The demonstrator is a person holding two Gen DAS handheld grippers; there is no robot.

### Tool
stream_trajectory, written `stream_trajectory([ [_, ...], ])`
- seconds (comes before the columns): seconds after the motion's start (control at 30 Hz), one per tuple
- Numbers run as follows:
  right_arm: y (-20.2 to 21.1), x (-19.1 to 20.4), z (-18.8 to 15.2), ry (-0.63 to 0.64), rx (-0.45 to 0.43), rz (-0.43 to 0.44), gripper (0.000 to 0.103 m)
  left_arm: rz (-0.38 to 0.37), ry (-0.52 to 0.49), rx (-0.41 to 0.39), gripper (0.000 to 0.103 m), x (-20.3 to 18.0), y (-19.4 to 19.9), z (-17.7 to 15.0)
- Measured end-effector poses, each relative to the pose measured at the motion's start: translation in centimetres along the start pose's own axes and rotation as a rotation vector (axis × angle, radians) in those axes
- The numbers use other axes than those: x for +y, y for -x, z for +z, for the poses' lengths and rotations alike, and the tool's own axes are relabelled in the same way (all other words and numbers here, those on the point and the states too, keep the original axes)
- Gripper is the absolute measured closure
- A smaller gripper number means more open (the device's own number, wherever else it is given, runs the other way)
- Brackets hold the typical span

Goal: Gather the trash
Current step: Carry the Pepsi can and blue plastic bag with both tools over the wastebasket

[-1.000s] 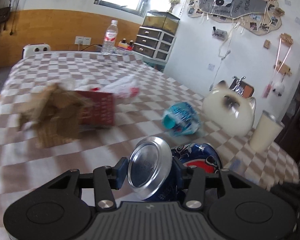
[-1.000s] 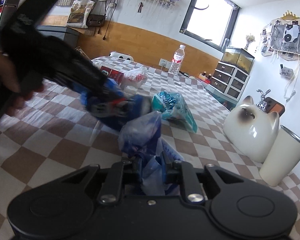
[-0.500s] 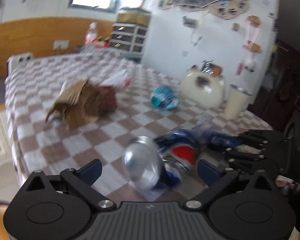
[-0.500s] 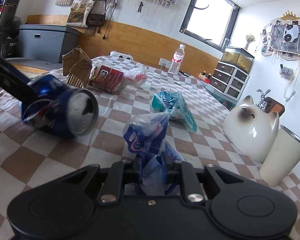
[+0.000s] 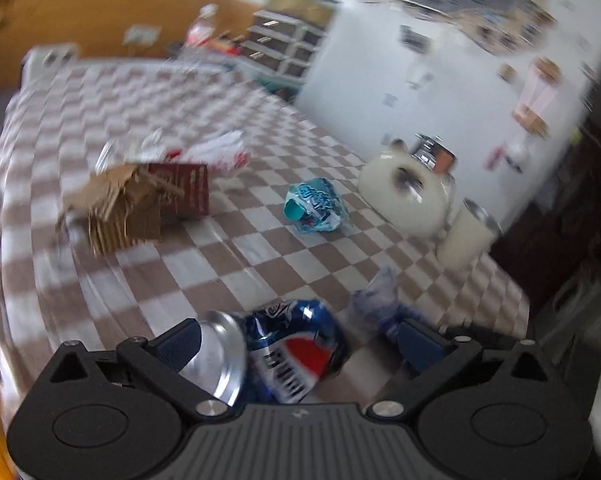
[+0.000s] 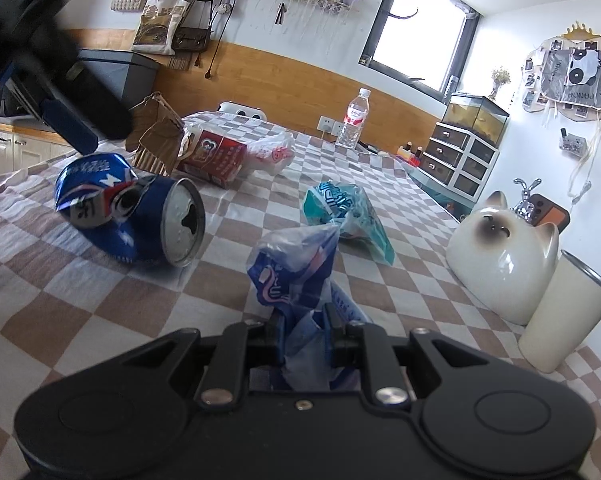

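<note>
A crushed blue Pepsi can lies on its side on the checkered tablecloth; it also shows in the left wrist view. My left gripper is open, its jaws wide on either side of the can and apart from it; it shows above the can in the right wrist view. My right gripper is shut on a blue and white plastic wrapper. A teal snack bag, a red box, torn cardboard and a white plastic bag lie farther back.
A white cat-shaped ceramic and a cream tumbler stand at the right. A water bottle stands at the table's far end. White drawers with a fish tank are by the right wall.
My left gripper opened and let go of the Pepsi can, which now lies on the table. The left gripper pulled back and up. My right gripper kept hold of the wrapper.
</note>
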State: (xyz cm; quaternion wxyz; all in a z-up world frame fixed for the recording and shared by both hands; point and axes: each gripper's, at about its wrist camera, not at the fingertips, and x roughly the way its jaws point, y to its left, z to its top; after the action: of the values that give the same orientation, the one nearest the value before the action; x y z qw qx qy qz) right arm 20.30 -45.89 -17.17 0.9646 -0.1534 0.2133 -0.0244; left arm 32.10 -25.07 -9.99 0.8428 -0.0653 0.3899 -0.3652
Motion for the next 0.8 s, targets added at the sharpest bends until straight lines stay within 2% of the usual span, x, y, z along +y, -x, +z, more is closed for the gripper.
stream_trajectory([
  [0.07,0.0,0.0,0.0,0.003,0.0,-0.001,0.084,0.042,0.048,0.012,0.0,-0.8,-0.3,0.5],
  [0.13,-0.1,0.0,0.0,0.003,0.0,0.0,0.084,0.122,0.046,0.013,0.0,-1.8,-0.8,0.7],
  [0.23,0.0,0.0,0.0,-0.001,-0.001,0.002,0.084,0.258,0.008,0.008,0.0,-3.6,-1.7,0.5],
  [0.47,0.1,-0.5,-0.2,-0.037,-0.015,0.026,0.084,0.4,-0.131,0.025,0.0,-6.7,-4.4,-0.2],
  [0.67,0.5,-1.1,-0.5,-0.073,-0.053,0.063,0.085,0.474,-0.113,0.035,0.0,-5.9,-5.1,-0.6],
  [0.73,0.7,-1.8,-0.7,-0.12,-0.076,0.082,0.086,0.446,-0.098,0.031,0.004,-5.5,-5.0,-0.6],
  [0.77,0.8,-2.2,-0.8,-0.143,-0.088,0.091,0.086,0.417,-0.094,0.033,0.014,-5.3,-4.8,-0.6],
  [0.8,0.8,-2.4,-0.9,-0.161,-0.098,0.1,0.086,0.397,-0.088,0.034,0.016,-5.2,-4.7,-0.6],
])
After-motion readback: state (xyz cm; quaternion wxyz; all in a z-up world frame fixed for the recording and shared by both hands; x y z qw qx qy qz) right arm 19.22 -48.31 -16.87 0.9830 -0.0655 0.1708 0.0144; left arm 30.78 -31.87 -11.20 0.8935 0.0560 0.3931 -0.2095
